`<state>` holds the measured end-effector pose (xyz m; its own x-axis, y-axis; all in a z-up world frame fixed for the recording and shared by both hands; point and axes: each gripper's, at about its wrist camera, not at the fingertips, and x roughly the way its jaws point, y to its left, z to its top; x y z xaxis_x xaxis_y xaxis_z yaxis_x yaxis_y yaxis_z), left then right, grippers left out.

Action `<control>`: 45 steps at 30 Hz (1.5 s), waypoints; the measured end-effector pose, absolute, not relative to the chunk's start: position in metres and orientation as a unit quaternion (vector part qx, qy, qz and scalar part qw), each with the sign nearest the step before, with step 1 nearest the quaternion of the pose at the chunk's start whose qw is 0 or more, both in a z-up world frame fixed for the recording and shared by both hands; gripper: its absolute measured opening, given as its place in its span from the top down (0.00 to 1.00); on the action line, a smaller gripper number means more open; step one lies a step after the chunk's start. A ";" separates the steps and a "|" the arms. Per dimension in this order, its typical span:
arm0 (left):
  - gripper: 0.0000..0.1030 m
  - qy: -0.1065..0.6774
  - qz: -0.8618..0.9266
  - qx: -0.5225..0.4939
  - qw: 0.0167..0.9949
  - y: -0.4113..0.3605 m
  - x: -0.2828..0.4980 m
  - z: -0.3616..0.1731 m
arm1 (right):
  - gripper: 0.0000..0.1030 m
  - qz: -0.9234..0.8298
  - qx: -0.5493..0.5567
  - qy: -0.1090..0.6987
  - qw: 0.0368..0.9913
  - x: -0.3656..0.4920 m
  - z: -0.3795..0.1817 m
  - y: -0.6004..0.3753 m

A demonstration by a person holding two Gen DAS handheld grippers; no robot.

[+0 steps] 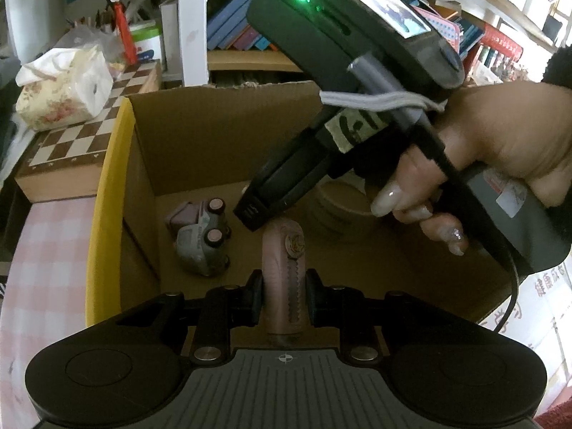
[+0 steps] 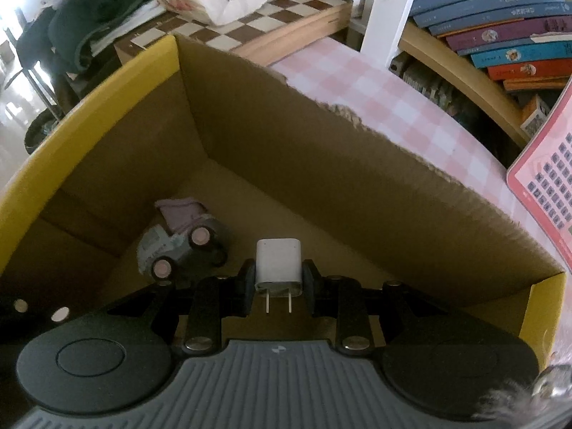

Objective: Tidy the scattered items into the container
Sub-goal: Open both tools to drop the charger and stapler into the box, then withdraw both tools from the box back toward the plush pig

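Note:
An open cardboard box point(image 1: 186, 136) with a yellow outer face stands on a pink checked tablecloth. On its floor lies a grey toy truck point(image 1: 203, 236) with pink wheels, seen also as the toy truck point(image 2: 178, 246) in the right wrist view. My left gripper point(image 1: 282, 295) is shut on a pink utility knife point(image 1: 282, 268), held over the box floor. My right gripper point(image 2: 279, 282) is shut on a white plug adapter point(image 2: 278, 266), prongs toward the camera, inside the box point(image 2: 321, 150). The right gripper's body point(image 1: 339, 71) and a hand point(image 1: 500, 150) cross the left wrist view. A round roll point(image 1: 343, 211) lies behind it.
A chessboard point(image 1: 89, 125) with a floral tissue box point(image 1: 60, 89) sits left of the box. Bookshelves with books point(image 2: 500, 35) stand behind. A pink calendar card point(image 2: 547, 186) leans at the right. Pink checked tablecloth point(image 2: 393, 100) runs along the box's far wall.

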<state>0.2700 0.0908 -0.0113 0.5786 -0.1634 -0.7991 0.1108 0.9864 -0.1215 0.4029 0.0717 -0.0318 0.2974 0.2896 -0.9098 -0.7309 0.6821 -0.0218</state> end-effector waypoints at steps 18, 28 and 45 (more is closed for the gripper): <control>0.63 0.360 -0.082 -0.013 0.929 0.083 0.232 0.029 | 0.56 0.341 -0.117 0.409 0.838 0.364 0.044 0.020; 0.59 0.296 -0.036 -0.022 0.954 0.114 0.186 0.061 | 0.54 0.276 -0.067 0.348 0.893 0.316 0.097 -0.071; 0.50 0.322 0.011 -0.059 0.945 0.137 0.146 0.039 | 0.79 0.202 0.013 0.453 0.868 0.274 0.029 -0.108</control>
